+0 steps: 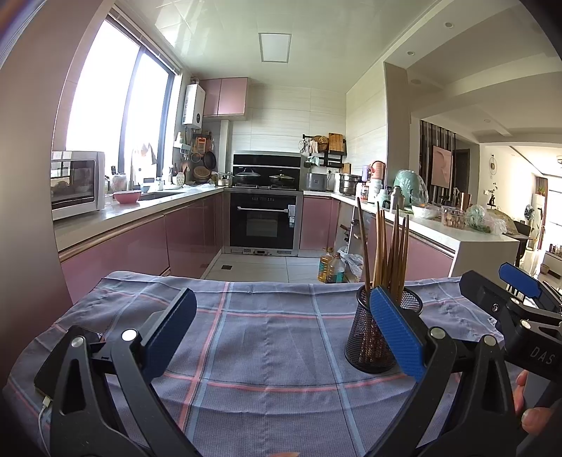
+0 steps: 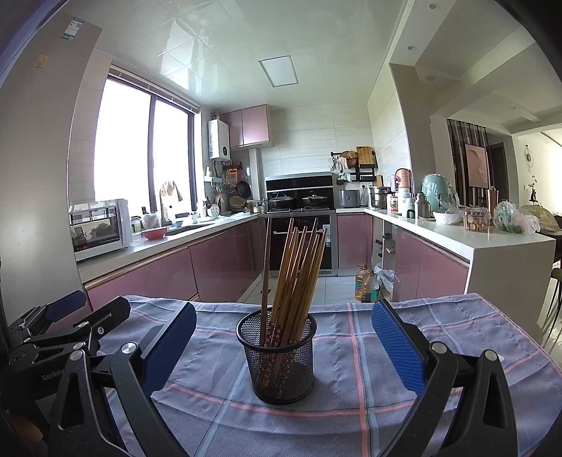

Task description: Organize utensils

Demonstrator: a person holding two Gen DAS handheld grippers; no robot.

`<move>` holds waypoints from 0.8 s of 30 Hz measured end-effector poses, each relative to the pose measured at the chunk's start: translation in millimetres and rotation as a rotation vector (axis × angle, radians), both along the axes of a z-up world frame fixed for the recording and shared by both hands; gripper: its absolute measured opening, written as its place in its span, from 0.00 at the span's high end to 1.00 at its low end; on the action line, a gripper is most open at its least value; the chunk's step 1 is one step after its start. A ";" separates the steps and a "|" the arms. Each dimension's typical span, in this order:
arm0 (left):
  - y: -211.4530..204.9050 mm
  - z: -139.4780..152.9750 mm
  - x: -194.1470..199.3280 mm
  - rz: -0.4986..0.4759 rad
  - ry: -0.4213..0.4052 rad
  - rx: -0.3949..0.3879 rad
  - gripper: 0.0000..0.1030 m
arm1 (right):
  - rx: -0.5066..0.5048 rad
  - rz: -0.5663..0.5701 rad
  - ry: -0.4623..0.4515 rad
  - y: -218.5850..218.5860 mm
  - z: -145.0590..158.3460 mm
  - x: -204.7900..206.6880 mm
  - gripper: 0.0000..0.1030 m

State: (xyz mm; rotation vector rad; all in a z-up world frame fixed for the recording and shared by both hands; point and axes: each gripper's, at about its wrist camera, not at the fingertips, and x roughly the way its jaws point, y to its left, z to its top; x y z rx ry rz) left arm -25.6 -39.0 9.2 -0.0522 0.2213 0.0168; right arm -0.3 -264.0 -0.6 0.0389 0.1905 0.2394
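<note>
While chopsticks (image 2: 291, 274) stand potted, right tool (image 2: 283, 346) open — behind.

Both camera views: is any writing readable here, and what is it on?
"DAS", cut off at the frame edge: on the right gripper body, left wrist view.
"GenRob", cut off: on the left gripper body, right wrist view.
Stickers on the tall panel: too small to read.
Oven label and oil bottle labels: blurred.
</note>
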 end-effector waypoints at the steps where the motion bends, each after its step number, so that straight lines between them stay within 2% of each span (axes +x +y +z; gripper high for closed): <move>1: -0.4 -0.1 0.2 0.000 0.000 0.001 0.05 | 0.000 0.000 0.001 0.0 0.2 0.1 0.06; 24: -1.9 -1.0 1.0 -0.003 0.004 0.001 0.05 | 0.001 0.004 0.001 0.3 2.3 0.7 0.06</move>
